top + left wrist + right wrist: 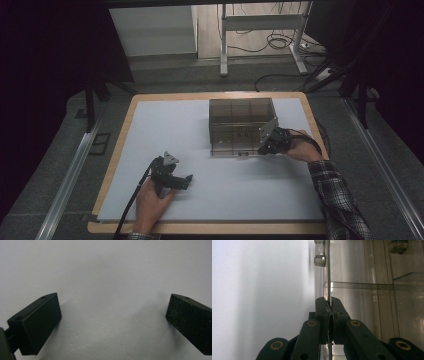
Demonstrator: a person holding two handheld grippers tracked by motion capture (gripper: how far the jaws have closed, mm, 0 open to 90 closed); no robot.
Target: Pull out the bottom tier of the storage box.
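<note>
Clear smoky plastic makes up the box [242, 126], a divided organiser that sits on the far right part of the white worktop [165, 125], its near wall toward the person. The right claw [329, 305] is clamped shut on the thin edge of that near wall, close to the box's near right corner, one jaw on the outside and one inside. That is a narrow hold on a slick, stiff sheet. If the hand pulls or lifts from here, I judge the wall could slip out from between the jaws, or the light box could swing about its gripped corner and skid across the smooth sheet. A hard twist might also flex or crack the thin wall, since all the force goes through one small spot.

The inner dividers stand close behind the gripped wall, so the inside jaw has little room to shift. Small clear knobs [320, 257] stick out from the outer face of the wall farther along, and a sliding claw could catch on them.

The left claw [113, 322] rests well apart on the near left of the worktop, jaws spread wide with nothing between them but bare white surface. It gives the box no support, so nothing steadies the far side. Cables on the floor beyond the worktop lie out of reach.
</note>
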